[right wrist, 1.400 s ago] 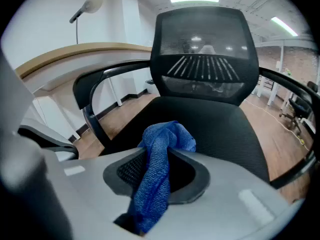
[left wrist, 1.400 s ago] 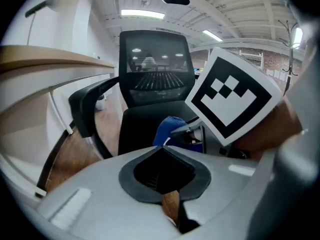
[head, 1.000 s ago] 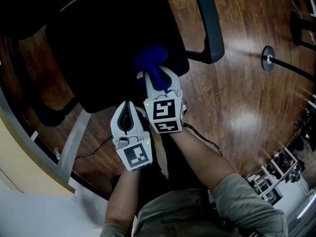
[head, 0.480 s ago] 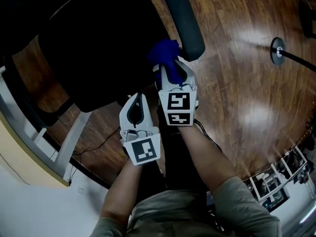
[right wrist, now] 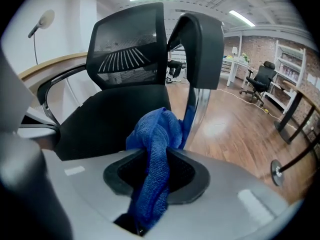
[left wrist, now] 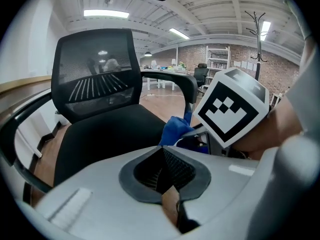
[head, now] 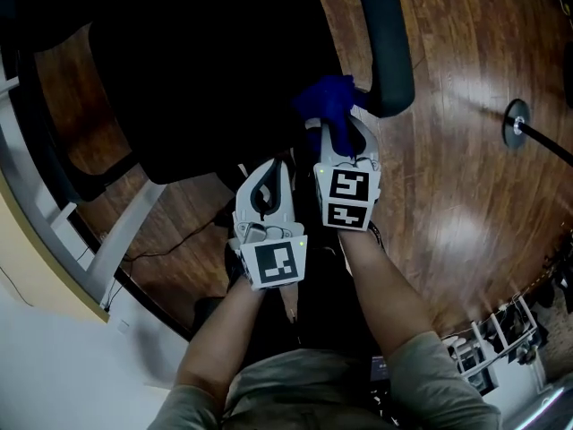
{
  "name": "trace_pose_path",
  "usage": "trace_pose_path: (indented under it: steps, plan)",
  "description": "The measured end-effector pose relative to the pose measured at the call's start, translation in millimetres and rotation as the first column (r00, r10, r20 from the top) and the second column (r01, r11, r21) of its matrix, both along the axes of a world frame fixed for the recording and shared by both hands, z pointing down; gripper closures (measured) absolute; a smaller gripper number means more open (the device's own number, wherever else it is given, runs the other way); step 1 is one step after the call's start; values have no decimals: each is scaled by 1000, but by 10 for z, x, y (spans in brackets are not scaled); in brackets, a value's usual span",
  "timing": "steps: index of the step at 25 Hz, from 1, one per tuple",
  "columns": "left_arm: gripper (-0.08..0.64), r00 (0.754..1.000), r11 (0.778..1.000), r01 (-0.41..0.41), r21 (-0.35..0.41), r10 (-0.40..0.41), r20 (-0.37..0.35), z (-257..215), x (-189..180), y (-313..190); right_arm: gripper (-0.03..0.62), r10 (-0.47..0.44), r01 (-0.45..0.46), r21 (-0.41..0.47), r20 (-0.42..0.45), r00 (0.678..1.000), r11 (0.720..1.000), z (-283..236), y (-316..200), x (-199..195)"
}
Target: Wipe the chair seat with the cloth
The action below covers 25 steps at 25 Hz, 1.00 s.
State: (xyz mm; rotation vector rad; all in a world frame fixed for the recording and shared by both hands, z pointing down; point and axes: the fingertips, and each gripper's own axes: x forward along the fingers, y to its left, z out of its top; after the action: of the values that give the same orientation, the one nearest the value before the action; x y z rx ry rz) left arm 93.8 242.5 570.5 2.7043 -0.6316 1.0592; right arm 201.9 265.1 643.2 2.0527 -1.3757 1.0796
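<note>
Right gripper, cloth at seat edge

cloth in right gripper near chair seat edge (beside armrest) | left gripper left of it

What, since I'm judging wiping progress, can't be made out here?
Head view: the chair seat is near-black; dirt or wiped patches unreadable.
Head view: whether the cloth touches the seat; its bulk and the right gripper hide any contact.
Right gripper view: the cloth's lower end vanishes between the jaws.
</note>
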Motion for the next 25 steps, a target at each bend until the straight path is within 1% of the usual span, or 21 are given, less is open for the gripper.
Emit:
trace_pose_path:
  steps: [3,5,9,12,15,18,21,25]
  plan:
    - [555,1000,1000,28,7,-28,-15,-59,-160,-110,494,9,-8,5,-17,1000,1000,-104,-61,-40]
    - [555,998,998,61,25,-60,-14,-96,-329,-222,494,-11,11,18,-19,1000,1000,-189,-163,-151]
    - [555,989,988,145,46,-145,-6,-187,-778,-498,493,-83,83,54,-9,997,995,-395,-454,-577]
    - [555,977,976,213,46,-213,-4,-245,-1157,-689,492,-154,153,99,4,988,983,-567,-751,-981]
    - [555,962,961,273,49,-274,-1,-298,-1566,-858,492,-251,247,144,7,968,958,-737,-1067,-1445]
    - [555,938,936,346,56,-347,10,-354,-2036,-1004,492,-337,329,175,17,941,928,-853,-1329,-1952]
    - [555,909,908,414,58,-416,17,-386,-2446,-1087,492,-421,408,190,27,907,893,-902,-1528,-2440]
    - [555,882,882,468,57,-470,32,-324,-2821,-1112,492,-517,501,198,38,855,842,-850,-1682,-2990]
